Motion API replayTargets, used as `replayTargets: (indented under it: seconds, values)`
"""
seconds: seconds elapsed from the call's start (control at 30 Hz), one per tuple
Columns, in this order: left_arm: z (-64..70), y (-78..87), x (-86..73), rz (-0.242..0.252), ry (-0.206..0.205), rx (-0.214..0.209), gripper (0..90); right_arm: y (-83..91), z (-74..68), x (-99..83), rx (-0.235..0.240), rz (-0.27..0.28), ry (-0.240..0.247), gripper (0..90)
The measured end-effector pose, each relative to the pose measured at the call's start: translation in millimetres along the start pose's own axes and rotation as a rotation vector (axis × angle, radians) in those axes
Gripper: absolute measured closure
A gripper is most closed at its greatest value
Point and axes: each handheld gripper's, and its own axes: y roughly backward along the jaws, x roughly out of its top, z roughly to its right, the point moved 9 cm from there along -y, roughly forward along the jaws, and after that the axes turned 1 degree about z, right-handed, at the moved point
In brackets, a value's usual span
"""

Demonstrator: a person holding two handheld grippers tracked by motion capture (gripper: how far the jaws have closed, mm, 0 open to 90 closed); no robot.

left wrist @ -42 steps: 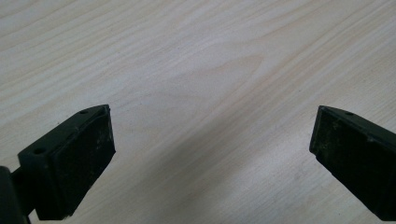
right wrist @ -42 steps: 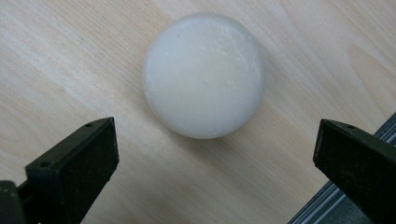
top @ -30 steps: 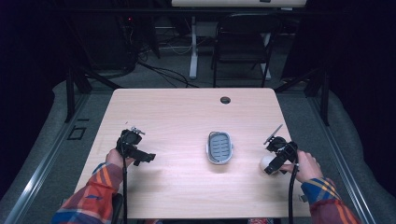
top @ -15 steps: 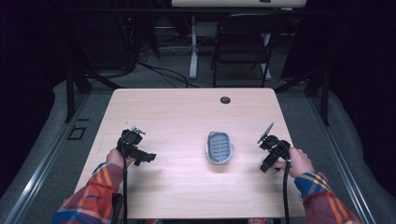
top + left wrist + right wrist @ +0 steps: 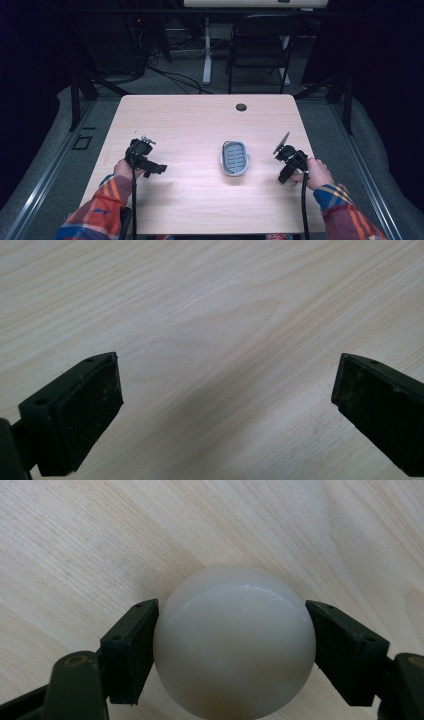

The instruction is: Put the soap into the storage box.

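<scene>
Gripping a white ball (image 5: pixel 234 642), the right gripper (image 5: pixel 232 645) had its jaws closed against the ball's two sides, one pad on each flank, with pale wood grain of the table (image 5: pixel 190 120) visible behind it. From the right gripper view it could not be told whether the ball was lifted clear or resting on the surface. In the high view the right gripper (image 5: pixel 287 162) sat near the right edge of the table, just to the right of a small grey oval tray (image 5: pixel 235 158) with a ribbed floor; the two were near each other but apart.

The left gripper (image 5: pixel 225 405) had its jaws spread wide and held nothing; bare table lay between them. In the high view the left gripper (image 5: pixel 142 157) was positioned at the left side, well apart from the tray.

Assessment: the pick-up appeared complete, the ball being secured. The tray looked unoccupied, so if it was the destination, the transfer and release remained outstanding. The left gripper appeared to have taken no part at this stage. Progress was judged as early to mid.
</scene>
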Motion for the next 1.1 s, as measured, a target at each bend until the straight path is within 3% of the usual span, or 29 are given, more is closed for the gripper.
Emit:
replayTargets:
  seconds: [0.33, 0.4, 0.63, 0.83, 0.97, 1.0, 1.1]
  values:
    - [0.2, -0.4, 1.0, 0.000, -0.002, -0.004, 0.0, -2.0, -1.7, 0.9, 0.013, 0.036, -0.014, 24.3]
    - [0.3, -0.3, 1.2, 0.000, -0.004, -0.003, 0.0, 0.0, 0.0, -1.5, 0.010, 0.007, 0.003, 24.3]
    - [0.5, 0.1, 1.7, 0.003, -0.003, -0.003, 0.0, 1.6, -3.0, -2.0, 0.012, 0.026, -0.022, 24.4]
    - [0.7, 0.7, 1.5, 0.003, -0.002, -0.001, 0.0, 5.1, -2.7, -1.9, 0.003, 0.016, -0.002, 24.4]
    - [0.7, 0.3, 1.6, 0.002, -0.003, 0.000, 0.0, 7.6, -3.5, 0.8, 0.008, 0.059, -0.029, 24.4]
    - [0.6, 0.2, 1.6, 0.002, -0.004, 0.000, 0.0, 10.7, -2.0, -0.6, 0.008, 0.033, -0.010, 24.4]
    - [0.8, 0.0, 1.5, -0.001, -0.002, 0.000, 0.0, 13.8, -1.2, 0.1, 0.005, 0.042, -0.014, 24.5]
